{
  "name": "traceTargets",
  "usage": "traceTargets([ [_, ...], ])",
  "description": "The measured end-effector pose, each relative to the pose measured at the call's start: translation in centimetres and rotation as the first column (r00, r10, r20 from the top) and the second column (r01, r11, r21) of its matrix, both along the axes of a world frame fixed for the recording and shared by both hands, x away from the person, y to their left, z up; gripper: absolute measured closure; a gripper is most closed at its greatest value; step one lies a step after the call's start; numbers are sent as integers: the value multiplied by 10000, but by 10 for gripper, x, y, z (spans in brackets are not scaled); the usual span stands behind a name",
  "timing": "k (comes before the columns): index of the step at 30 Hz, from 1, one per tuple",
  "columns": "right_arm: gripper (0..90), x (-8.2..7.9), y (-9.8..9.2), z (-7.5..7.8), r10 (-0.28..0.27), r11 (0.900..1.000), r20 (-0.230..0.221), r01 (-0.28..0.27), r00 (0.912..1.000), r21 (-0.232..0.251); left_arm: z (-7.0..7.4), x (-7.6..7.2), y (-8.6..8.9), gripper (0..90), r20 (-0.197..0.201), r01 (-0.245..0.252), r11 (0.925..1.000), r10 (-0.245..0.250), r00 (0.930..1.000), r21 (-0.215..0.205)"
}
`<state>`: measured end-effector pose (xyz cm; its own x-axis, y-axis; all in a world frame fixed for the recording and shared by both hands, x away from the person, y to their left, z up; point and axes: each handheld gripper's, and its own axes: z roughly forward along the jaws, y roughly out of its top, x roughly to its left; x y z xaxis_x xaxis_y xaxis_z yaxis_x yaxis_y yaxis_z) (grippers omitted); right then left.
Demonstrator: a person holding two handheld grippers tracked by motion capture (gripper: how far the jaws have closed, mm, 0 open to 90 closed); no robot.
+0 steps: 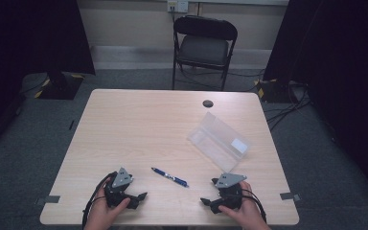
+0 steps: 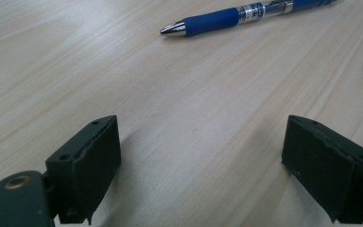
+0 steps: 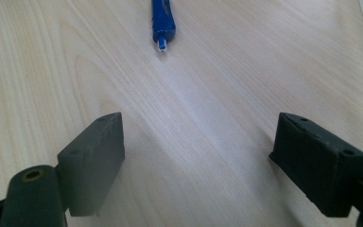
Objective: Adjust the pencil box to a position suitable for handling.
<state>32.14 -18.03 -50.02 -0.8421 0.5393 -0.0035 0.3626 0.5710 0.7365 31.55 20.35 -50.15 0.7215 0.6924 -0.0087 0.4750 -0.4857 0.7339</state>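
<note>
Left gripper (image 1: 141,196): jaws wide apart, nothing between them, low over bare table (image 1: 124,124), near the pen (image 1: 170,177) on its tip side. Right gripper (image 1: 206,201): jaws also wide apart, empty, near the pen's other end. Pen lies flat on the table between the two grippers, touching neither. Clear case (image 1: 219,140) sits beyond the pen, well apart, on the right gripper's side.

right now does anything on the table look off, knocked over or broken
Nothing stands out. The blue pen lies flat and whole between the left gripper and right gripper, both open and empty. The clear plastic case lies at an angle to the table's edges but looks intact.
</note>
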Motion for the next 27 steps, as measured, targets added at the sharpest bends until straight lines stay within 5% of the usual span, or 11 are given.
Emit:
traceTargets([
  [14, 173, 0, 0, 0, -34, 10000, -16, 34, 10000, 45, 0, 0, 0, 121, -21, 19, 10000, -19, 10000, 10],
  [17, 288, 0, -2, 1, -106, 9998, 102, 104, 9999, 193, 0, 0, 0, 121, -20, 20, 10000, -20, 10000, 12],
  [21, 311, 3, -7, 5, -211, 9998, 44, 211, 9998, -51, 0, 0, 0, 121, -22, 19, 10000, -19, 10000, 13],
  [27, 352, 19, -23, 19, -1055, 9926, 151, 1044, 9943, 616, 0, 0, 0, 121, -19, 17, 10000, -17, 10000, 9],
])
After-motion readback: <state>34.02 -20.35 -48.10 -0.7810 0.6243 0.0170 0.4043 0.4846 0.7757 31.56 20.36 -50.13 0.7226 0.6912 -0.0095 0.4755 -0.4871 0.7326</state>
